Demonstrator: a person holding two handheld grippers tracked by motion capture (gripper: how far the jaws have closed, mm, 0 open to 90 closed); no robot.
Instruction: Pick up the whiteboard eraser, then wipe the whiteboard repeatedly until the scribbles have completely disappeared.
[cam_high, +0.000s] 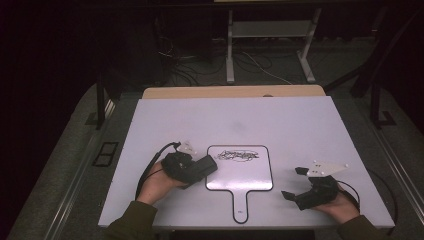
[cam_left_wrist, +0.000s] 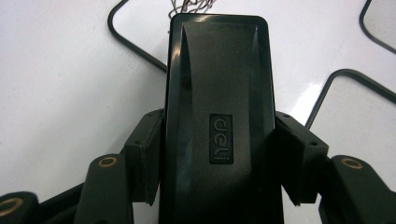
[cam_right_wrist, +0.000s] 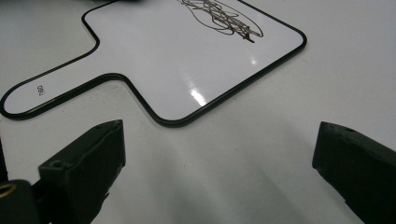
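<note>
A small white handheld whiteboard (cam_high: 240, 175) with a black rim and a short handle lies on the table, with a dark scribble (cam_high: 238, 155) near its far edge. My left gripper (cam_high: 207, 165) is shut on a black eraser block (cam_left_wrist: 219, 116) marked "deli", and the block's front end sits at the board's left edge. In the left gripper view both pads clamp the eraser's sides. My right gripper (cam_high: 295, 182) rests on the table to the right of the board, jaws wide open with nothing between them. The right gripper view shows the whiteboard (cam_right_wrist: 187, 60) and scribble (cam_right_wrist: 219, 16) ahead.
The white table top (cam_high: 300, 125) stretches beyond the board. A wooden strip (cam_high: 232, 92) runs along its far edge. Past it stand a metal frame (cam_high: 270, 45) and loose cables on a dark floor.
</note>
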